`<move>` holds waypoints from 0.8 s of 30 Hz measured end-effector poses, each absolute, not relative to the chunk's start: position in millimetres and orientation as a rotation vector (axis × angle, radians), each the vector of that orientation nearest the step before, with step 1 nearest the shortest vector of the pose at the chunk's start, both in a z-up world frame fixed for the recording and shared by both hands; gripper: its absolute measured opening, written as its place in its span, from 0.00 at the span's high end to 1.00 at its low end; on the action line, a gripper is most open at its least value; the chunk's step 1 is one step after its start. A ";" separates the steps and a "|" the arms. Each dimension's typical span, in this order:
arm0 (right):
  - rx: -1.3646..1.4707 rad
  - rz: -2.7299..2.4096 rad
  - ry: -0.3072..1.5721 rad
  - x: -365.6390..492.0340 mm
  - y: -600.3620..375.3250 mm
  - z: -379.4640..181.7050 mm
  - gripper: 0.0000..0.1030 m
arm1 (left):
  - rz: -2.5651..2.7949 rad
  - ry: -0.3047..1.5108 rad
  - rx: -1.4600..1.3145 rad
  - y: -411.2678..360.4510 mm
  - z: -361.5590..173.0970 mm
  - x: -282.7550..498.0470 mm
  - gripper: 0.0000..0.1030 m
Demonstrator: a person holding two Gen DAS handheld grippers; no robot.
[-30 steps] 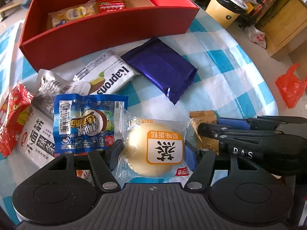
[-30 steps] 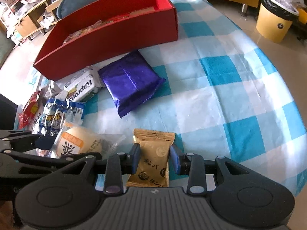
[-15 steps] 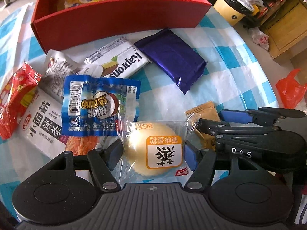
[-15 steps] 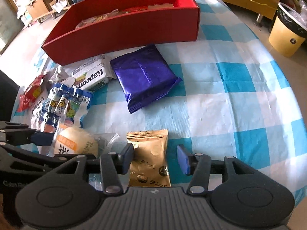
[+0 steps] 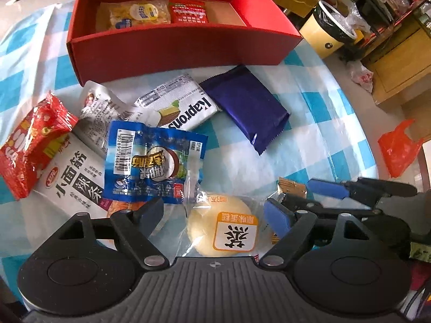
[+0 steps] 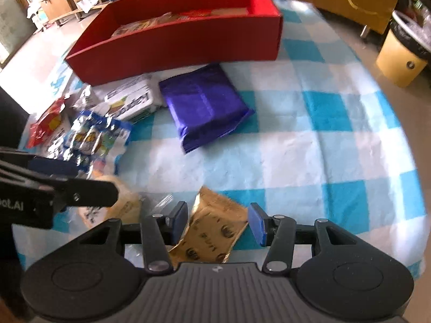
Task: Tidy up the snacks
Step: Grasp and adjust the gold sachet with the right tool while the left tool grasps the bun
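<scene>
A round cake in a clear wrapper (image 5: pixel 223 228) lies on the checked tablecloth between the fingers of my left gripper (image 5: pixel 214 215). Its jaws are opening and the pads stand clear of the cake. A gold packet (image 6: pixel 212 231) lies tilted between the fingers of my right gripper (image 6: pixel 218 222), which is open. The right gripper (image 5: pixel 304 195) sits just right of the left one, with the gold packet (image 5: pixel 292 185) peeking out under it. The red box (image 5: pixel 175 45) at the back holds a yellow packet (image 5: pixel 134 13) and a red packet (image 5: pixel 188 10).
Loose snacks lie before the box: a purple packet (image 5: pixel 245 110), a white Kaprons packet (image 5: pixel 180 107), a blue packet (image 5: pixel 153 161), a red bag (image 5: pixel 32 140) and a white noodle packet (image 5: pixel 70 185). The round table edge curves at right, above a yellow bin (image 5: pixel 331 35) and orange bag (image 5: pixel 398 148).
The left jaws, which were pressing the cake, have spread off it. The right jaws let go of the gold packet, which now lies tilted. The left view shows more of the box's inside.
</scene>
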State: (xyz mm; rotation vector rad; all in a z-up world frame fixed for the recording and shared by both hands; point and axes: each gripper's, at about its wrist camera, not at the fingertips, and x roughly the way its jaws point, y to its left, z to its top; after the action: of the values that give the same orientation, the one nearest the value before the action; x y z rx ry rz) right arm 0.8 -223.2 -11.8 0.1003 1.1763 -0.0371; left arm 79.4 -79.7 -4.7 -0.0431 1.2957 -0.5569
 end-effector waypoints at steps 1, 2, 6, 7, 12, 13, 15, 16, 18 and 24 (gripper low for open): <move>0.080 -0.041 1.190 0.4 -218.8 -16.1 0.56 | -0.560 1.299 -0.041 -79.3 -5.4 79.1 0.16; 0.041 -0.039 1.195 -0.3 -212.9 -19.8 0.54 | -0.562 1.304 -0.034 -80.1 -6.5 78.1 0.16; -0.052 -0.034 1.188 -3.3 -201.9 -21.5 0.58 | -0.585 1.306 0.000 -87.3 -8.3 71.1 0.16; -0.055 -0.039 1.185 -4.4 -205.1 -20.6 0.61 | -0.592 1.302 0.008 -88.6 -7.9 69.6 0.16; -0.036 -0.070 1.169 -9.5 -220.7 -15.3 0.70 | -0.612 1.316 0.050 -96.2 -13.3 64.8 0.16; -0.030 -0.071 1.166 -10.3 -222.2 -14.1 0.70 | -0.611 1.325 0.055 -97.7 -16.0 64.5 0.16; -0.029 -0.070 1.159 -12.5 -223.8 -12.5 0.71 | -0.608 1.348 0.064 -102.7 -23.5 65.9 0.16; -0.033 -0.068 1.158 -12.7 -223.3 -12.7 0.71 | -0.606 1.358 0.072 -105.0 -26.9 66.4 0.15; -0.049 -0.064 1.157 -13.6 -221.6 -13.9 0.71 | -0.610 1.370 0.089 -111.5 -32.6 67.5 0.11; -0.135 -0.082 1.145 -19.5 -220.9 -16.8 0.71 | -0.589 1.319 0.169 -123.5 -30.4 62.4 0.21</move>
State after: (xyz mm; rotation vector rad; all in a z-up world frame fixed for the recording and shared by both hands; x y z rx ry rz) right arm -19.5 -220.9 -16.8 -0.1353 1.1447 -0.0824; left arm 62.4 -123.5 -30.4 0.1694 1.3186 -0.5892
